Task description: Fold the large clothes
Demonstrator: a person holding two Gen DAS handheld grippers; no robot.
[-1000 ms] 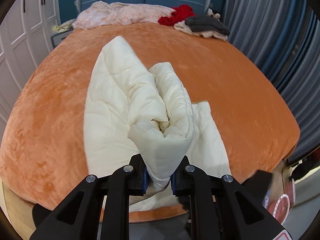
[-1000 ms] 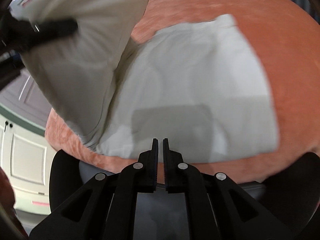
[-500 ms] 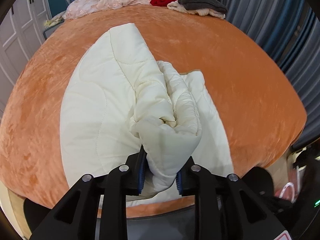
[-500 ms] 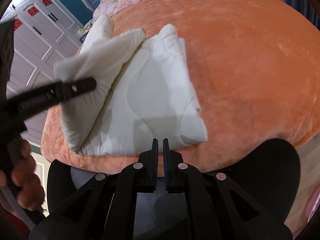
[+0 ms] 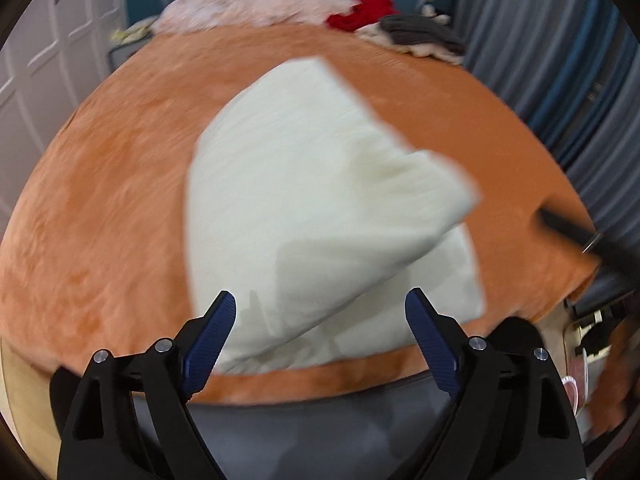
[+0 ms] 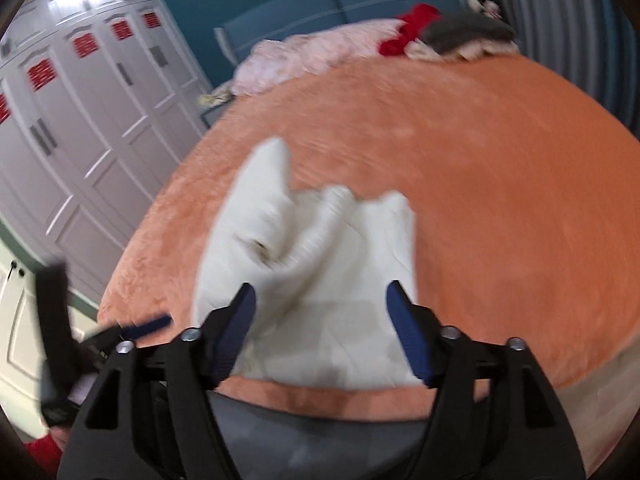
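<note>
Cream quilted garment (image 5: 320, 208) on orange bed (image 5: 120, 208), ahead of both wide-apart claws; ungripped

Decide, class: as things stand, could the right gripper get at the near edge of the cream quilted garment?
Probably yes. The right gripper has its jaws open, nothing between them, and the cream quilted garment lies uncovered on the orange bed directly ahead.

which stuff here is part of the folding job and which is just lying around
In the job: cream quilted garment, left gripper, right gripper.
Lying about: pink bedding, red garment, grey garment, on the orange bed.
</note>
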